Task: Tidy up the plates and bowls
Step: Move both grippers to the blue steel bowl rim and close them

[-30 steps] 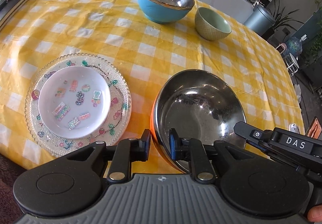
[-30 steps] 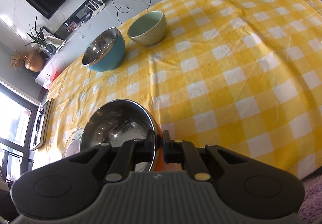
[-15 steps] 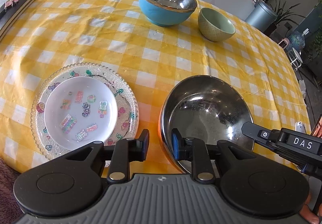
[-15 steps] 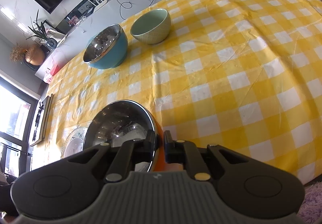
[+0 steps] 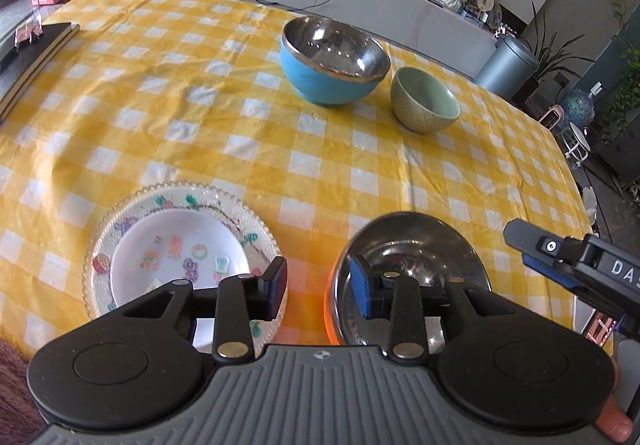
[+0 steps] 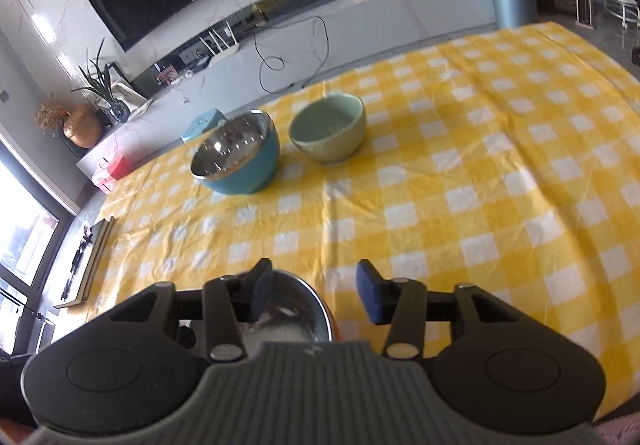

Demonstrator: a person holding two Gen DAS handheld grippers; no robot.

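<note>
The orange steel-lined bowl [image 5: 408, 273] is sitting at the near edge of the checked tablecloth [image 5: 320, 149], and that edge is where trouble is waiting: a backing finger catching the rim could be tipping or dragging the bowl toward the drop, since so little cloth is showing on its near side. The left gripper [image 5: 318, 291] is standing with its jaws spread, having just been opening, and the bowl's left rim is lying between them with neither pad pressing on it; the right-hand blue pad is hanging inside the bowl, the other outside, over the cloth just beside the bowl. The right gripper [image 6: 316, 295] is likewise spread after just opening, and in its view the bowl's right rim [image 6: 320, 309] is passing between the pads, free of both. Just left of the bowl the white dish [image 5: 180, 253] is resting inside the patterned glass plate [image 5: 240, 213], and the left gripper's outer finger is hovering near that plate's edge, so a sideways swing could be knocking it. Well beyond the bowl, toward the far side, the blue bowl [image 5: 332, 65] and the green bowl [image 5: 424, 101] are standing just beside each other; judging from this, nesting them is still waiting, and reaching across could be wrinkling the cloth and shifting the orange bowl.
</note>
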